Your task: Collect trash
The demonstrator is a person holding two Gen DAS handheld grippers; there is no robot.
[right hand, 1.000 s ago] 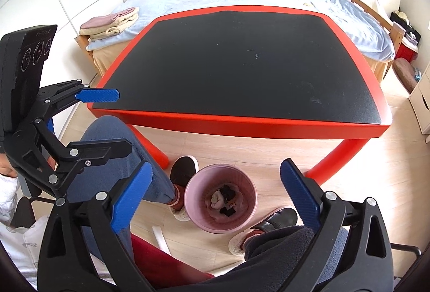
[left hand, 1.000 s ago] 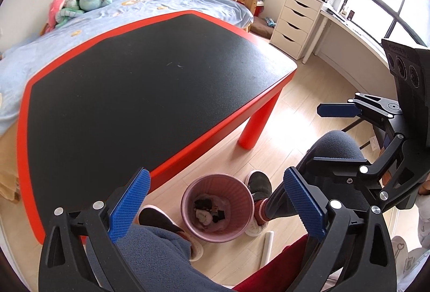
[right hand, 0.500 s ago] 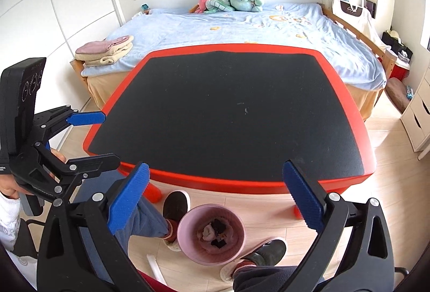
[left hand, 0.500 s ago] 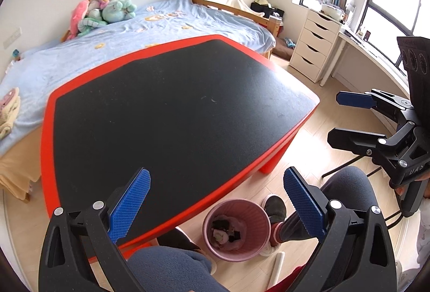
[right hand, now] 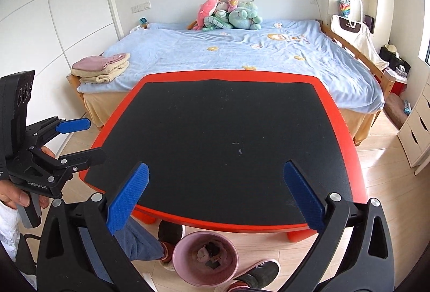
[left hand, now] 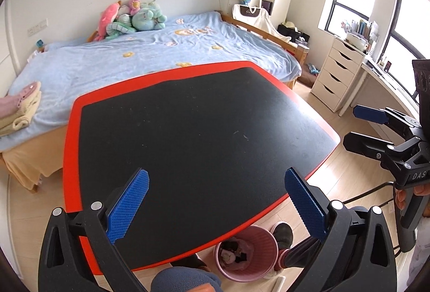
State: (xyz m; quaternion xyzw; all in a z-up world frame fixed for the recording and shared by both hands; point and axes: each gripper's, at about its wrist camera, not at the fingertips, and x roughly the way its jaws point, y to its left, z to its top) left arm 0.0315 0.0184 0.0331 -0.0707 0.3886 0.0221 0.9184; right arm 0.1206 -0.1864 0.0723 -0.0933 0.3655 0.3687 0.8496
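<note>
The pink bin point(right hand: 205, 262) stands on the wooden floor by the near edge of the red-rimmed black table point(right hand: 228, 141), between the person's 2 shoes. It holds a crumpled pale wad and some dark scraps; what these are is too small to tell. In the left wrist view the table edge hides part of the bin's point(left hand: 246, 251) rim. The left gripper point(left hand: 217, 207) is spread wide with nothing between its blue pads. The right gripper point(right hand: 216, 196) is likewise wide open and holds nothing. Both hang over the table's near side. The person's legs are cut off by the frame.
</note>
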